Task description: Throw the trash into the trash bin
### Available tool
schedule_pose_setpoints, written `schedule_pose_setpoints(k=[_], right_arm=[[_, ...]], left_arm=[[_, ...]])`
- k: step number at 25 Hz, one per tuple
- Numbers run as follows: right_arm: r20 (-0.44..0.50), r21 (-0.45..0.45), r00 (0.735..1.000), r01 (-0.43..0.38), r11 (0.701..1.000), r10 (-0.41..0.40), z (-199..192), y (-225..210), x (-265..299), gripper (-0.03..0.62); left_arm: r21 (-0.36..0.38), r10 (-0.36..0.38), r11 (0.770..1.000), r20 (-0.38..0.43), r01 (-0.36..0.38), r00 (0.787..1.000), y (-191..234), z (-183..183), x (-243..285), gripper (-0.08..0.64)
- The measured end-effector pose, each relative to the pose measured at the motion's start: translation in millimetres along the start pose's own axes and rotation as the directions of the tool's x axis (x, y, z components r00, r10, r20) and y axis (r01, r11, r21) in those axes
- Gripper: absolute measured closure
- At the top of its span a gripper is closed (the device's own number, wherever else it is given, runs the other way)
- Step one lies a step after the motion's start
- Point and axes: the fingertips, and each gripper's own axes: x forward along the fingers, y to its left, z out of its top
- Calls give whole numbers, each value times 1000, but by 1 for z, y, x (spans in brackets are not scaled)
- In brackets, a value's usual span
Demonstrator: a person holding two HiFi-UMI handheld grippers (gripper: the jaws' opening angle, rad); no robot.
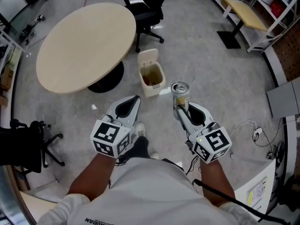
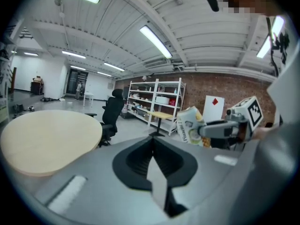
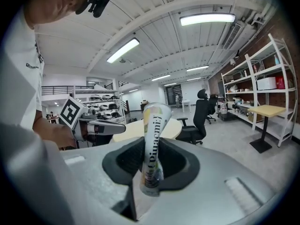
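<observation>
Drink can [image 1: 180, 93] pinched upright at its dented side in the right hand-held gripper [image 1: 180, 110], poised near and right of the lid-up trash bin [image 1: 151, 91] on the floor [image 1: 211, 69] for dropping in; left hand-held gripper [image 1: 135, 101] clenched, empty, spare.

I'm looking at an open lab workshop: shelving racks [image 2: 157, 101], brick wall [image 2: 220, 86], round table [image 1: 84, 46], office chair [image 1: 147, 11].
</observation>
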Motion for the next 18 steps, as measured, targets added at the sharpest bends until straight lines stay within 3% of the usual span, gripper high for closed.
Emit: schedule_pose_setpoints(k=[18], right_arm=[[-20,-85,999,23,996,-24,61,-27,110,506]], left_arm=[[-20,-60,998,42,61,997,101,47,59,552]])
